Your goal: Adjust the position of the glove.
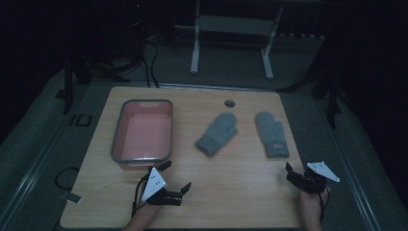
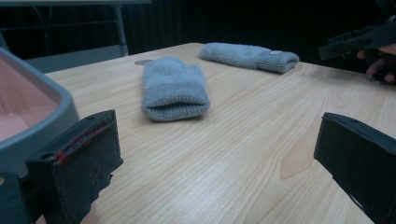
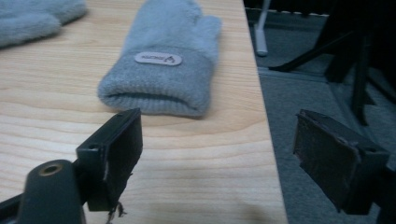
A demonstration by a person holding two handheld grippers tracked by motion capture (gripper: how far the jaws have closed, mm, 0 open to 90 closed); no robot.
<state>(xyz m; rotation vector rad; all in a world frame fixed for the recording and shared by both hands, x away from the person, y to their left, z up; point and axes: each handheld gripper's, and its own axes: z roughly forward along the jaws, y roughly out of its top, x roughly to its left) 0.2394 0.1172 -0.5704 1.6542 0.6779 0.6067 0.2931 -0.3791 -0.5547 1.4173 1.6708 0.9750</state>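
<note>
Nearest the high camera, two forearms come in from the bottom edge, each hand holding a black two-finger gripper low over the near part of the light wooden table (image 1: 231, 192). At the near left, the left gripper (image 1: 179, 177) sits just in front of the tub, a white three-cornered plate on top, its fingers spread wide apart with nothing between them. At the near right corner, by the table's right edge, the right gripper (image 1: 290, 174) also has its fingers parted and empty.

Left gripper view: the two black fingers (image 2: 84, 158) stand far apart over bare wood, the tub's grey rim just beside the left one. Beyond lies the left grey knitted mitten (image 2: 173, 88), its open cuff facing the camera, and farther off the right grey knitted mitten (image 2: 250, 56). The other hand and its gripper show at the upper right edge.

Right gripper view: the right mitten's cuff faces the camera, with a small pale oval label on it that the high view barely resolves. The grey carpeted floor (image 3: 303, 116) drops away past the table's edge.

On the left half of the table, the rectangular grey-rimmed tub with a pink inside (image 1: 121, 126) holds nothing. Both mittens lie flat to its right, apart from each other, near a small round hole in the far table top.
</note>
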